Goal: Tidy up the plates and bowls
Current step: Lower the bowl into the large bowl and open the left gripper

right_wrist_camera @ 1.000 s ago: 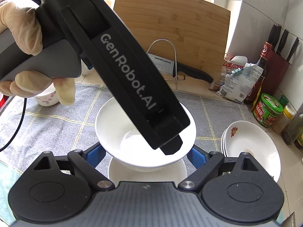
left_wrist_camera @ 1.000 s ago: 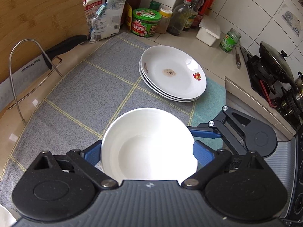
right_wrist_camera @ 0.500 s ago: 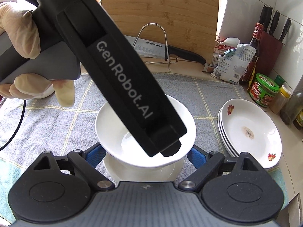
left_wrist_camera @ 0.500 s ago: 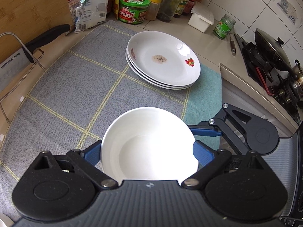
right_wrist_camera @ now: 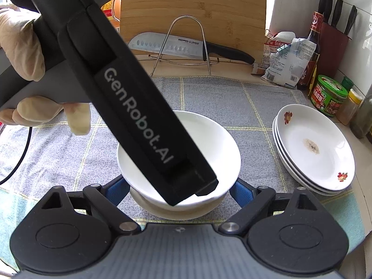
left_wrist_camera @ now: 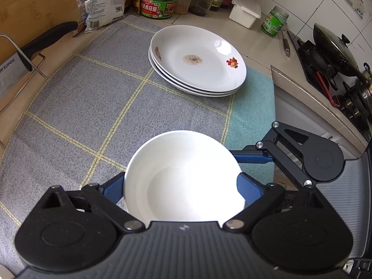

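Note:
In the left wrist view my left gripper (left_wrist_camera: 181, 188) is shut on a plain white bowl (left_wrist_camera: 183, 174), its blue pads (left_wrist_camera: 248, 188) pressed against the bowl's two sides. In the right wrist view that upper bowl (right_wrist_camera: 209, 139) hangs just over a second white bowl (right_wrist_camera: 176, 209), on which my right gripper (right_wrist_camera: 180, 189) is shut low over the cloth. The left gripper's black body (right_wrist_camera: 139, 116) crosses that view and hides part of the upper bowl. A stack of three white flowered plates (left_wrist_camera: 197, 58) (right_wrist_camera: 313, 148) lies on the cloth to the right.
A grey checked cloth (left_wrist_camera: 93, 104) covers the counter. A knife on a wire rack (right_wrist_camera: 186, 44) leans by a wooden cutting board (right_wrist_camera: 193, 4). Jars, bottles and bags (left_wrist_camera: 160, 2) line the back wall. A stove with a wok (left_wrist_camera: 332, 46) lies to the right. A gloved hand (right_wrist_camera: 21, 53) holds the left gripper.
Both grippers have sunk a little towards the cloth, each with its bowl. The plates and the cloth now look closer. Neither grip has changed.

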A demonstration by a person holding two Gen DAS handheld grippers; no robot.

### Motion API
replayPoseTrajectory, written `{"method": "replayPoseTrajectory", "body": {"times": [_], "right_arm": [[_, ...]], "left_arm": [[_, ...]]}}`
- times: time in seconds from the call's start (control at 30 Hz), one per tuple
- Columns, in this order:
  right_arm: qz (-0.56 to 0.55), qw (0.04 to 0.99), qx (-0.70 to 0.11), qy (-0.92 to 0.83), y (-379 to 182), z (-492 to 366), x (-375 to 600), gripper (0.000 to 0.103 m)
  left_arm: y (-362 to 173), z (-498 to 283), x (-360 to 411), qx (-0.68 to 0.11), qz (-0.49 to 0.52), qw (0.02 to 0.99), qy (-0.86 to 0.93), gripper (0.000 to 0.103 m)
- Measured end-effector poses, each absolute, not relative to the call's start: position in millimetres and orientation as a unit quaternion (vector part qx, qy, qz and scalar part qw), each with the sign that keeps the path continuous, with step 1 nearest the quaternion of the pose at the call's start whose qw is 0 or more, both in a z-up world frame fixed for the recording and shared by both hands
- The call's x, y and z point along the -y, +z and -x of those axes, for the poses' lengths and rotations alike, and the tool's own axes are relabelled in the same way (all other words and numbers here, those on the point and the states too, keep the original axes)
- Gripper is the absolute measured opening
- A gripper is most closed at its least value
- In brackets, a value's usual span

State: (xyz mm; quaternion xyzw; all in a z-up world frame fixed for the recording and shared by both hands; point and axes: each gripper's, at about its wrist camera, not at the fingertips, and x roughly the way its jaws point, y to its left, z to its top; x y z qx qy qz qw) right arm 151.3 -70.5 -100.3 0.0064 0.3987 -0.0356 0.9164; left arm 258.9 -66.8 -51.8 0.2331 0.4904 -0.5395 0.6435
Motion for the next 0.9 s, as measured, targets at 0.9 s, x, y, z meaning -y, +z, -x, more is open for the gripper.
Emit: {"method": "replayPoseTrajectory", "body": {"times": [0.9], "right_arm": [[-0.011,0.922,-0.388,-0.014,-100.1,-149.6,73.5,0.103]], "left_arm": [[-54.8,-262.3,60.8,-0.476,-0.220,0.650,-0.549,0.097]]}}
